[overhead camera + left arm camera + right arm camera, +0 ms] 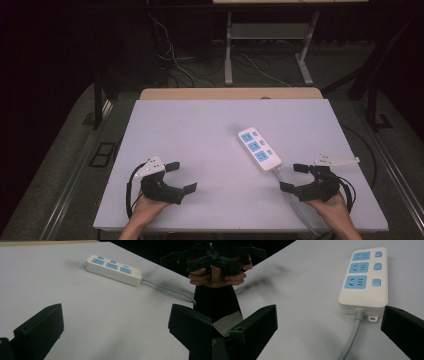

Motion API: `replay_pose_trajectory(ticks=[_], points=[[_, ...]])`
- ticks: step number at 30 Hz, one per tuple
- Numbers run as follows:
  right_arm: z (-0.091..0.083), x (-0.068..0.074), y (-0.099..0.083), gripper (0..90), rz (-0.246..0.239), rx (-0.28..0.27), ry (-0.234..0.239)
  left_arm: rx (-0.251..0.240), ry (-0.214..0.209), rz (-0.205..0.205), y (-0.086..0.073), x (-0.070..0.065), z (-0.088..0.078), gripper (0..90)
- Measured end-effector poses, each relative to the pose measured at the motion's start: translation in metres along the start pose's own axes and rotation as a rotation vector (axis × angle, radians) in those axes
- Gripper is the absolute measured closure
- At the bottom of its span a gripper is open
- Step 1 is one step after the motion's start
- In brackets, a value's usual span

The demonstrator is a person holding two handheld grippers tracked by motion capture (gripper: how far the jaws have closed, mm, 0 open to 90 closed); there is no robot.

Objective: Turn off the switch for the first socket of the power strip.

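A white power strip [258, 149] with three blue sockets and three blue switches lies flat on the white table [200, 135], right of centre; its grey cable [287, 187] runs toward the near edge. My left gripper [181, 177] rests open at the near left, nothing between its jaws; its view looks across the table at the power strip [113, 269] and the other hand's gripper [190, 257]. My right gripper [292, 177] is open at the near right, just beyond the strip's cable end. In the right gripper view the strip [364, 280] and cable [352, 340] lie just ahead of the spread jaws.
A wooden strip [230, 93] borders the table's far edge. Beyond it are the legs of a metal stand [228, 50] and loose cables [175, 60] on the dark floor. Bare table surface spreads between the two grippers.
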State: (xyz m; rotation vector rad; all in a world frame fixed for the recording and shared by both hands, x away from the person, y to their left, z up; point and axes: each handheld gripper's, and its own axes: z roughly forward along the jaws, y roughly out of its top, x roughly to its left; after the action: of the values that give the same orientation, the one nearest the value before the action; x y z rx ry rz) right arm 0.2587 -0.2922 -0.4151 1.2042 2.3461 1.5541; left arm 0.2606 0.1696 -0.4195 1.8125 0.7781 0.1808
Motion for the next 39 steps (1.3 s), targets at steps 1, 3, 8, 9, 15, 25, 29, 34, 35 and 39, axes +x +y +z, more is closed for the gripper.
replay_pose_trajectory(ticks=[1,3,8,9,15,25,29,34,35,39], points=[[0.0000,0.0000,0.0000,0.4,0.001,0.002,0.001,0.000,-0.003,0.001,0.0000,0.0002,0.0001,0.0],[0.0002,0.0000,0.0000,0.4,0.000,0.004,0.001,0.000,-0.004,0.000,0.0001,0.0003,0.0001,0.0],[0.0004,0.0000,-0.0001,0.4,-0.002,0.008,0.002,0.000,-0.007,-0.003,0.0000,0.0002,0.0004,0.0],[0.0005,0.0000,-0.0001,0.4,-0.003,0.009,0.002,0.000,-0.006,-0.002,0.0000,0.0003,0.0005,0.0],[0.0004,0.0001,-0.0001,0.4,-0.002,0.013,0.004,-0.002,-0.007,-0.004,0.0000,0.0004,0.0004,0.0],[0.0008,0.0002,0.0000,0.4,-0.003,0.022,0.006,0.003,-0.012,-0.003,-0.0002,0.0005,0.0007,0.0],[0.0010,0.0001,0.0002,0.5,-0.005,0.026,0.006,0.004,-0.014,-0.005,-0.0001,0.0006,0.0006,0.0],[0.0014,0.0009,0.0008,0.4,-0.006,0.034,0.006,0.003,-0.015,-0.006,-0.0002,0.0001,0.0009,0.0],[0.0013,0.0011,0.0011,0.4,-0.005,0.035,0.006,0.004,-0.015,-0.007,-0.0003,-0.0001,0.0010,0.0],[0.0006,0.0018,0.0025,0.5,-0.010,0.036,0.008,0.004,-0.017,-0.008,-0.0005,-0.0004,0.0013,0.0]])
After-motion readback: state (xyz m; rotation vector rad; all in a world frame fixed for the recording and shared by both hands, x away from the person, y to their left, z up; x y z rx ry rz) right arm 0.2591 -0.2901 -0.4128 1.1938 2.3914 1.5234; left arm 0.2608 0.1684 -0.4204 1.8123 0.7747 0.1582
